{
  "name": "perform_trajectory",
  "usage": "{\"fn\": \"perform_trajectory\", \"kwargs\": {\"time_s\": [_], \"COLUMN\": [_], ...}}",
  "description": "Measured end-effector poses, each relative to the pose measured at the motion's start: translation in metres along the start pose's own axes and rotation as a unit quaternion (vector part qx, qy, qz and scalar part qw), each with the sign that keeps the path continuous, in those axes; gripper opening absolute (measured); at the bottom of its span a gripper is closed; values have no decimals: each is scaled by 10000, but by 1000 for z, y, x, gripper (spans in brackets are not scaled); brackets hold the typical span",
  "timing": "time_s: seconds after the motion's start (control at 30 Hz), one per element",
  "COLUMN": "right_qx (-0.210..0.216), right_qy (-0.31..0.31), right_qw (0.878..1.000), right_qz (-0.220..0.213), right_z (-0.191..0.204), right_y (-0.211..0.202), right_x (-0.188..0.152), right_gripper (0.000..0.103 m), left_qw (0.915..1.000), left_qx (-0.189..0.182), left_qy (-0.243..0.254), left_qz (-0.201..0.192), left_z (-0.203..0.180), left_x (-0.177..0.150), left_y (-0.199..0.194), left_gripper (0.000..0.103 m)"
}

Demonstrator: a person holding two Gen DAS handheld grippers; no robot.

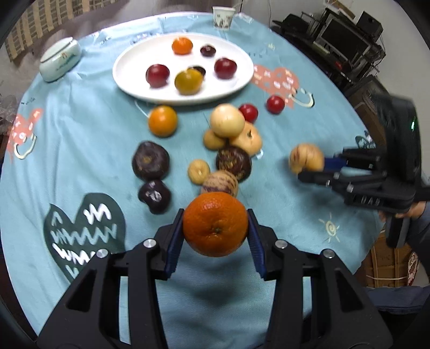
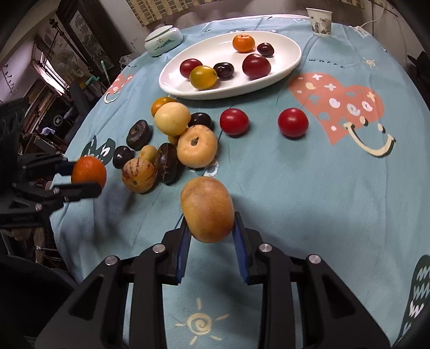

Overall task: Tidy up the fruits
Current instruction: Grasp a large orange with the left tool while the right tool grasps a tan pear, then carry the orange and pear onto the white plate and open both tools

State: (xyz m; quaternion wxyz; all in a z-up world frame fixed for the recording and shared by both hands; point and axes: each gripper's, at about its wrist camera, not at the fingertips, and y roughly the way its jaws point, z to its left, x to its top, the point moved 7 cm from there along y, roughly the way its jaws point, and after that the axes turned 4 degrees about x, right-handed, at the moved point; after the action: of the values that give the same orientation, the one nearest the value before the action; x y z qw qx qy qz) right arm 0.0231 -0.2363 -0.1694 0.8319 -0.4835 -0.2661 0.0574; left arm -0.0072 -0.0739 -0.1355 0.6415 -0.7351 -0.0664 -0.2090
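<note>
My left gripper point(image 1: 215, 217) is shut on an orange point(image 1: 215, 224), held a little above the blue tablecloth; the same orange point(image 2: 89, 171) shows at the left of the right wrist view. My right gripper point(image 2: 211, 222) is shut on a tan oval fruit point(image 2: 207, 209), which the left wrist view shows at the right point(image 1: 306, 158). A white oval plate point(image 1: 121, 77) point(image 2: 166, 83) at the back holds several mandarins, red plums and dark fruits. Between plate and grippers lies a loose pile point(image 1: 228, 150) of tan, striped and dark fruits, with two red plums point(image 2: 233, 121) point(image 2: 293, 123) apart.
A paper cup point(image 1: 223, 17) point(image 2: 319, 21) stands behind the plate and a lidded ceramic jar point(image 1: 60, 59) point(image 2: 162, 40) to its left. The round table's edge curves close on both sides. Dark shelves with equipment point(image 1: 336, 35) stand beyond the table at the right.
</note>
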Motion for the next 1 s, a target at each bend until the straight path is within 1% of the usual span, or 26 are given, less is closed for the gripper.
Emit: {"fn": "perform_trajectory", "kwargs": {"time_s": [0.17, 0.3, 0.43, 0.6, 0.83, 1.0], "right_qx": [32, 34, 20, -84, -73, -71], "right_qy": [167, 234, 268, 317, 421, 362], "right_qw": [9998, 9997, 9996, 9994, 9989, 9989], "right_qz": [-48, -54, -60, -52, -214, -287], "right_z": [4, 12, 21, 24, 25, 25], "right_y": [0, 2, 1, -4, -12, -16], "right_x": [-6, -7, -8, -8, 3, 16], "right_gripper": [31, 30, 31, 31, 31, 31], "left_qw": [9999, 9989, 9977, 9967, 9956, 9954], "left_qx": [55, 198, 205, 188, 175, 197], "left_qy": [63, 292, 431, 455, 511, 520], "left_qz": [-149, -304, -479, -645, -764, -782], "left_z": [3, -5, -10, -12, -12, -8], "left_x": [14, 31, 47, 66, 86, 97], "left_y": [-14, -17, -20, -23, -27, -25], "left_gripper": [44, 45, 45, 45, 45, 45]}}
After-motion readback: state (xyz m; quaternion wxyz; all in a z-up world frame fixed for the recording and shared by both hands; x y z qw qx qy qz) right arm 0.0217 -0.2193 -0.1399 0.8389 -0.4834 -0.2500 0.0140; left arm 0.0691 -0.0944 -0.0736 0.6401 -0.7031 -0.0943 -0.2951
